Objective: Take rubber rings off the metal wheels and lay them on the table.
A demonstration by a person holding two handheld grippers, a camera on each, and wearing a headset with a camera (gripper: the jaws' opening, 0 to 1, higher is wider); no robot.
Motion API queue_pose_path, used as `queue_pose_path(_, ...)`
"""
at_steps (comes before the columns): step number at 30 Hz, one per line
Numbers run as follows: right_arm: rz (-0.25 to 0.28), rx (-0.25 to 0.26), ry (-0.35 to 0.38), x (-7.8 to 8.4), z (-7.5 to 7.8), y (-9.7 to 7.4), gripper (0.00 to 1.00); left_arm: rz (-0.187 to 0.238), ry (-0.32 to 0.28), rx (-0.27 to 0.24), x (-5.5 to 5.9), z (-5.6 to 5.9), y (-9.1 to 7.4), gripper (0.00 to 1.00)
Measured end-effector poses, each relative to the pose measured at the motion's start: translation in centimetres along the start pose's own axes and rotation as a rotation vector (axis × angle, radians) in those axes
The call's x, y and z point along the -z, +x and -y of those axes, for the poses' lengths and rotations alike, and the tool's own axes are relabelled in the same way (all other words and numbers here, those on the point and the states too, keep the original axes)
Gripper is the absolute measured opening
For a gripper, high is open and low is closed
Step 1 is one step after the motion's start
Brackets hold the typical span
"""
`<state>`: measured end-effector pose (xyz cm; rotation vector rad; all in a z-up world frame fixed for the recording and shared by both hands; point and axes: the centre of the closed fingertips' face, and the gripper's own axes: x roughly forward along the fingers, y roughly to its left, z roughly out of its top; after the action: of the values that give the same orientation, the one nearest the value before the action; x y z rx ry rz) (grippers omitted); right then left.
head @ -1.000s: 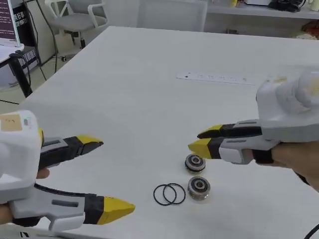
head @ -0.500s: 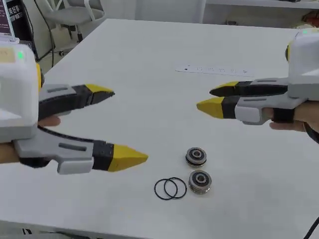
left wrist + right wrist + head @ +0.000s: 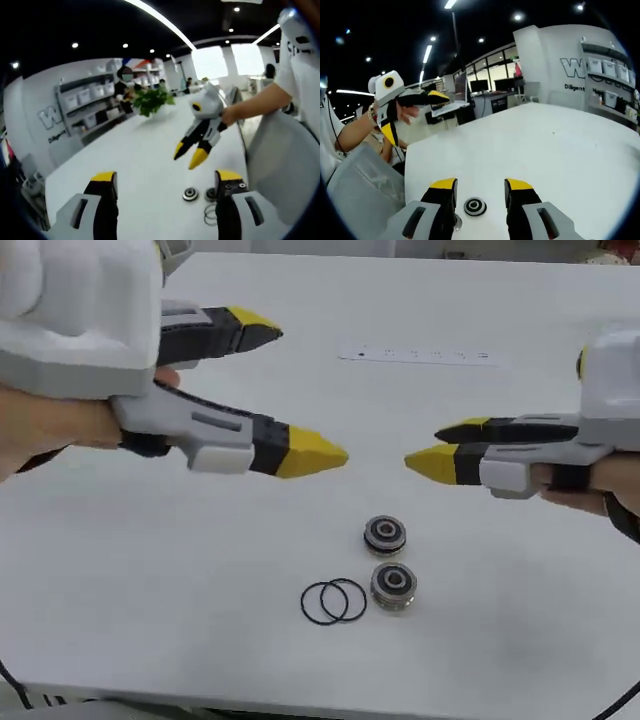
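While both grippers hang above the tabletop (image 3: pixel 200 570) with nothing between their jaws, the work lies below, in the gap between them. The left gripper (image 3: pixel 308 395) has its jaws spread wide. The right gripper (image 3: pixel 425 447) has its jaws parted by a narrower gap, and its own view shows one wheel (image 3: pixel 475 206) through that gap.

Two metal wheels lie flat, just beside each other: a far wheel (image 3: pixel 385 533) and a near wheel (image 3: pixel 393 583). Two thin black rubber rings (image 3: pixel 333 600) overlap on the tabletop just beside the near wheel, on the left gripper's side.

Whether either wheel carries another ring in its groove is too small to tell, so the sensible first move is to bring a gripper low and look at the rims.

If a ring is there, one gripper should pin its wheel, pinching across the rim or pressing on the hub, since a small round wheel will likely skid on this smooth surface. The other gripper can then catch the ring with a single jaw tip and roll it over the edge. That is safer than stretching it hard, because a stretched ring could snap away.

Approaching from the side away from the loose rings avoids dragging them, and the freed ring should be laid flat beside them.
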<state>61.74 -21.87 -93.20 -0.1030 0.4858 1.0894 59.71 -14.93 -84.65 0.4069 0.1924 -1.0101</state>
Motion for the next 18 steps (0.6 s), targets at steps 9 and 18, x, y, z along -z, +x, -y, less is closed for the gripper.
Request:
queue_pose_path(9,-0.073,0.006,0.027,3.1,0.8,1.0,0.33,0.0,-0.015,0.036,1.3,0.7,4.9,0.71)
queue_pose_path(18,-0.123,-0.002,0.021,4.9,0.8,1.4,0.3,-0.074,-0.034,-0.018,6.6,1.2,7.4,0.67)
